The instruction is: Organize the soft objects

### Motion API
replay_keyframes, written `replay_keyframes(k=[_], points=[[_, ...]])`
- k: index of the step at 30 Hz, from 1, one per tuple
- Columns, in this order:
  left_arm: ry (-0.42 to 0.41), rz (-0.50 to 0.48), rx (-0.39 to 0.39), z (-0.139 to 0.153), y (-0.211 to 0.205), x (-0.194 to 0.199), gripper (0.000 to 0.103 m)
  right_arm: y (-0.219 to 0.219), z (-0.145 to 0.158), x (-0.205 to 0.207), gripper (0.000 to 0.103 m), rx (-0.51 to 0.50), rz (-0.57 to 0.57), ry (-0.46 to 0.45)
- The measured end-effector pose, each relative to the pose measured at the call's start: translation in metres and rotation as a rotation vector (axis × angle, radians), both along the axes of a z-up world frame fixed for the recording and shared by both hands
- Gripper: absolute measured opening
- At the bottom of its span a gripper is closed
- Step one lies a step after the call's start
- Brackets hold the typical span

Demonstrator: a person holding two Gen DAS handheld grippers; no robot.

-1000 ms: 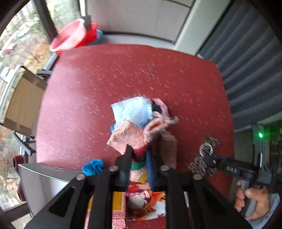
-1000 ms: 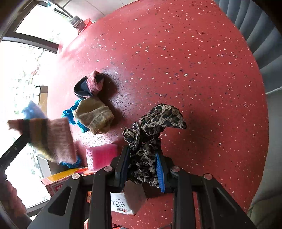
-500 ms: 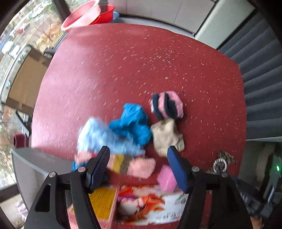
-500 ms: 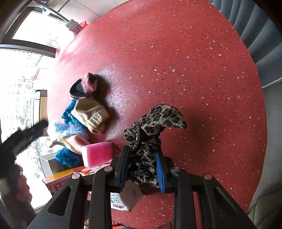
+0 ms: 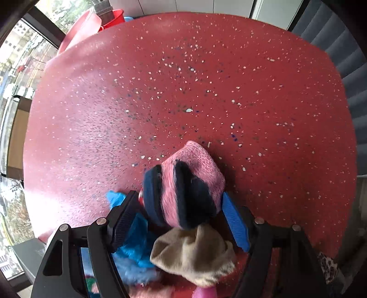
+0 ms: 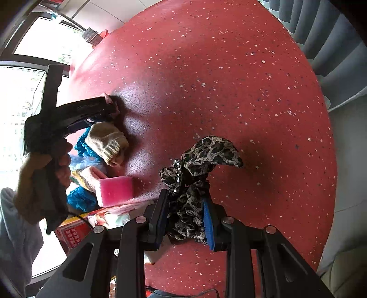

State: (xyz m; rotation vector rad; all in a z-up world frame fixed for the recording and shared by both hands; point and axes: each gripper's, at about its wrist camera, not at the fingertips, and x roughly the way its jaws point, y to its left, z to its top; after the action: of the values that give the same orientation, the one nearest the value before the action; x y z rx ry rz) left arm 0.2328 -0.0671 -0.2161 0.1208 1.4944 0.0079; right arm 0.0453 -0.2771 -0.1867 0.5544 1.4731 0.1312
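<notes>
My left gripper [image 5: 179, 194] points straight down over a heap of soft things. Its jaws are closing around a pink and navy striped sock [image 5: 183, 188] that lies between the pads; I see no firm press. A beige sock [image 5: 195, 256] and a blue fluffy cloth [image 5: 137, 249] lie just below it. In the right wrist view a hand [image 6: 39, 174] holds that gripper over the heap. My right gripper [image 6: 185, 201] is shut on a leopard-print fabric piece [image 6: 206, 151], held above the table.
The red speckled table [image 5: 183, 91] stretches far beyond the heap. A pink sponge [image 6: 115, 190] sits on a colourful box [image 6: 105, 217] at the near edge. Red basins [image 5: 91, 20] stand past the far left corner. Grey cushions [image 5: 353, 68] line the right side.
The left gripper let go of a striped knit piece, which fell onto the heap. It then dropped down around the pink and navy sock. The right gripper kept still with its leopard fabric.
</notes>
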Motion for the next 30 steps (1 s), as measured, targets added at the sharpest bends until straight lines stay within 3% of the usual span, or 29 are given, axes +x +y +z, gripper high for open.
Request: replay_keyframes(k=[1,5,21,30], points=[[0.007,-0.012,-0.002,-0.003,-0.001,0.001,0.044,0.0,-0.001,-0.001,0.03,-0.001,-0.001,0.002],[0.005,-0.043,-0.038,-0.002,-0.006,-0.002,0.025,0.001,-0.003,-0.003,0.03,-0.007,-0.006,0.002],[-0.154,-0.121,-0.216,0.089,0.005,-0.081,0.024,0.015,0.017,-0.032,0.03,-0.069,-0.006,-0.039],[-0.188,-0.159,-0.287,0.124,0.029,-0.134,0.024,0.036,0.03,-0.068,0.03,-0.102,-0.008,-0.048]])
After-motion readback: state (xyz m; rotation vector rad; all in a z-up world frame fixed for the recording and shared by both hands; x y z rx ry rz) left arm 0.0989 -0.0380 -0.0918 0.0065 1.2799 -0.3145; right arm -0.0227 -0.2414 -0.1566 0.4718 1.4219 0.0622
